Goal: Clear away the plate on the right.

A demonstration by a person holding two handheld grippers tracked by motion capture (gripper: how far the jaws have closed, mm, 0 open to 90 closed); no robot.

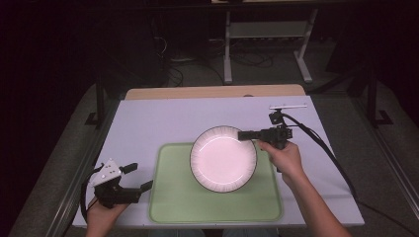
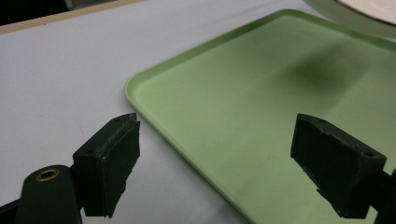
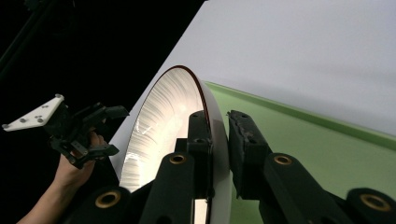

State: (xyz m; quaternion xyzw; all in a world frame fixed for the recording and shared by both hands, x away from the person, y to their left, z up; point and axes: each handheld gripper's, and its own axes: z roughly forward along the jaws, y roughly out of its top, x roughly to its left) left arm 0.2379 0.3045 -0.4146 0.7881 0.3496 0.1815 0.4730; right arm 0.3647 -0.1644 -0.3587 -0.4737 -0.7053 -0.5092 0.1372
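No readable writing or labels anywhere. Right gripper [image 1: 245,134] is clamping the rim of the white plate [image 1: 223,158], one jaw on each face of the rim, holding it over the green tray [image 1: 170,197], far-right part. Plate is sitting empty; tray is carrying nothing else. Left gripper [image 1: 138,177] is resting released, jaws spread wide, just beside the tray's left edge on the grey table [image 1: 148,118].

Plate [image 1: 223,159] over the tray [image 1: 173,202]; tray on the table [image 1: 148,118]
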